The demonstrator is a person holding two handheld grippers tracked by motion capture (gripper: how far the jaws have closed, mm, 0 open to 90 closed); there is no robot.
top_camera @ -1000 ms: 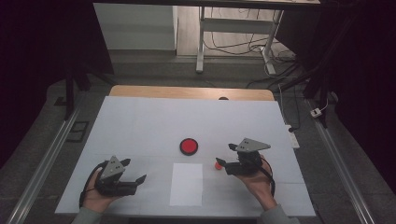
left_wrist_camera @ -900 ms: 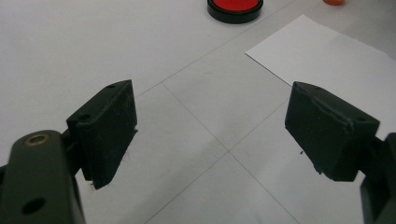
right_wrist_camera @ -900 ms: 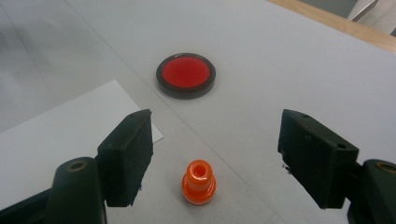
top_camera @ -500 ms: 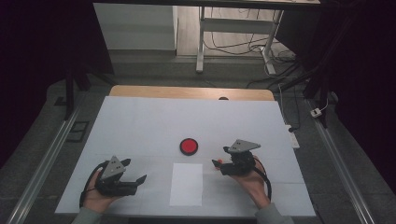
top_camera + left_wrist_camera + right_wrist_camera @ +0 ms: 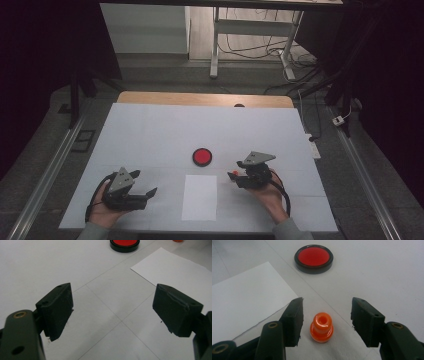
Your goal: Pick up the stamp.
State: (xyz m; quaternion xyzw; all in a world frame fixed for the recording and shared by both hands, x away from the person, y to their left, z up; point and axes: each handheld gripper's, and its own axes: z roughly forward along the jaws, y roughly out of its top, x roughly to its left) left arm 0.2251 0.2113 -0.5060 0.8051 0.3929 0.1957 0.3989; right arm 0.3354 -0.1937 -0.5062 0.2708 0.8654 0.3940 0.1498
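Observation:
A small orange knob-shaped piece (image 5: 321,327) stands upright on the white table (image 5: 150,135), just right of a white paper sheet (image 5: 200,196). My right gripper (image 5: 327,303) sits low around it. Its jaws have just been closing, with the orange piece (image 5: 233,174) between them; a gap shows on each side, so the pads do not touch it. A red disc with a black rim (image 5: 313,257) lies beyond it. My left gripper (image 5: 144,182) rests at the front left, open with nothing between its fingers (image 5: 58,307).
The paper sheet (image 5: 172,267) and the red disc (image 5: 124,243) lie ahead of the left gripper. A wooden strip (image 5: 200,99) edges the table's far side. Metal rails (image 5: 45,175) run along both sides, and cables lie on the floor beyond.
The right gripper has come down and slightly left onto the table around the orange piece, and its jaws have narrowed. The left gripper has stayed where it was.

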